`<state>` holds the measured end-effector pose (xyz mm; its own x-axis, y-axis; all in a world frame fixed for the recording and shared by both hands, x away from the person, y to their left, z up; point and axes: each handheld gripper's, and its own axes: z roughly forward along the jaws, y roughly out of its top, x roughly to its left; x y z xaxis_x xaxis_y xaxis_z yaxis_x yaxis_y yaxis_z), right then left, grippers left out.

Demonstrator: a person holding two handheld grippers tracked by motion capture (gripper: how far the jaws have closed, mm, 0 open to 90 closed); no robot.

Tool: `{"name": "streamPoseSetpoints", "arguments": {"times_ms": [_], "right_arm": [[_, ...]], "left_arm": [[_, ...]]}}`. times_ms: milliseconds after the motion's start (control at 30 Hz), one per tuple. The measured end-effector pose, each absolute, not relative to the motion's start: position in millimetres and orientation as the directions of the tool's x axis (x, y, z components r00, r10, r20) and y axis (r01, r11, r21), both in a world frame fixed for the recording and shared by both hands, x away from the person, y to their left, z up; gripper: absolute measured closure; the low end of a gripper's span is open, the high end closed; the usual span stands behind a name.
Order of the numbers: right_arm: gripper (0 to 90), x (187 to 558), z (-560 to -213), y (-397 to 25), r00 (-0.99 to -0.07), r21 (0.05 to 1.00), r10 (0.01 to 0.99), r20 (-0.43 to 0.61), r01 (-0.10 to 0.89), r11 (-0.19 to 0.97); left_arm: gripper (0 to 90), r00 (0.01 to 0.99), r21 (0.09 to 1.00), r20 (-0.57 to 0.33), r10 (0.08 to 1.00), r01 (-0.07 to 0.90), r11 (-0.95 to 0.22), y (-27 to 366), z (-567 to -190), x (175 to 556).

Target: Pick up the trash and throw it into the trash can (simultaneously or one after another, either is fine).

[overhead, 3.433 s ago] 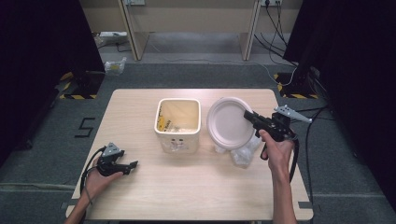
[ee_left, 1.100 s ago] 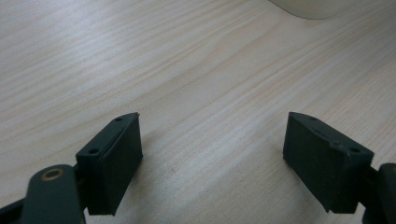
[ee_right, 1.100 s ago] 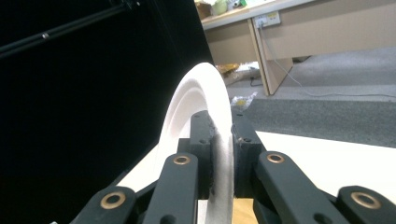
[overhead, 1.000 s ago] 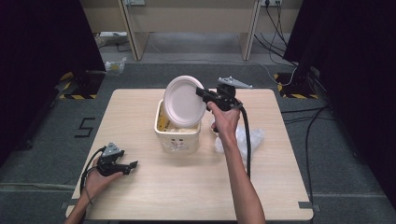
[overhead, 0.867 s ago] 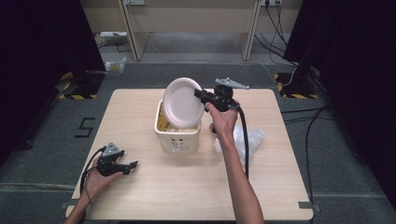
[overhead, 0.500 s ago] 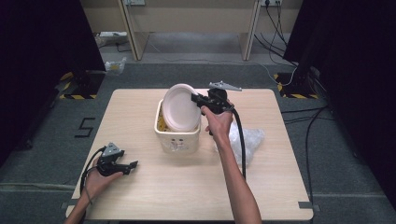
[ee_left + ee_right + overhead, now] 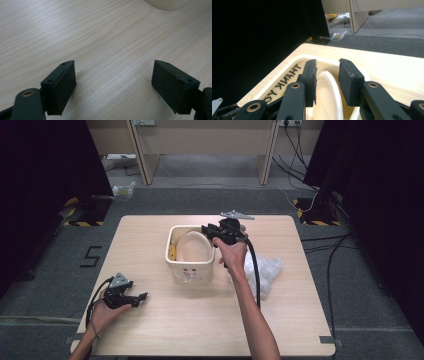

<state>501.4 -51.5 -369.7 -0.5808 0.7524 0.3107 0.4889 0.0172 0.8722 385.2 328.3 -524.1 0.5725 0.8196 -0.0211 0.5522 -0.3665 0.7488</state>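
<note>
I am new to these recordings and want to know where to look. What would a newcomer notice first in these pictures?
The eye falls first on the cream bin in the middle of the wooden table, with a white paper plate standing on edge inside it. The right gripper hangs at the bin's rim, its jaws parted around the plate's edge. The left gripper rests open near the table's front left corner, and crumpled clear plastic lies right of the bin.

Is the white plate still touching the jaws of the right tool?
Apart: the right gripper view shows the paper plate standing in the bin, gaps on both sides.
</note>
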Motion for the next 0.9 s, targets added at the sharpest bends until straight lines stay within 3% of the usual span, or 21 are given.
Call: {"name": "streamPoseSetpoints", "arguments": {"times_ms": [500, 900], "right_arm": [[57.9, 489.8, -358.8, -82.0, -0.568, 0.892, 0.786, 0.245, 0.449, 0.047], [51.2, 477.7, -369.3, -118.0, -0.525, 0.887, 0.82, 0.227, 0.46, 0.049]], "left_arm": [[18.6, 0.572, 0.749, -0.021, 0.82, 0.552, -0.366, 328.3, -524.1, 385.1], [18.6, 0.572, 0.749, -0.021, 0.82, 0.552, -0.366, 328.3, -524.2, 385.1]]}}
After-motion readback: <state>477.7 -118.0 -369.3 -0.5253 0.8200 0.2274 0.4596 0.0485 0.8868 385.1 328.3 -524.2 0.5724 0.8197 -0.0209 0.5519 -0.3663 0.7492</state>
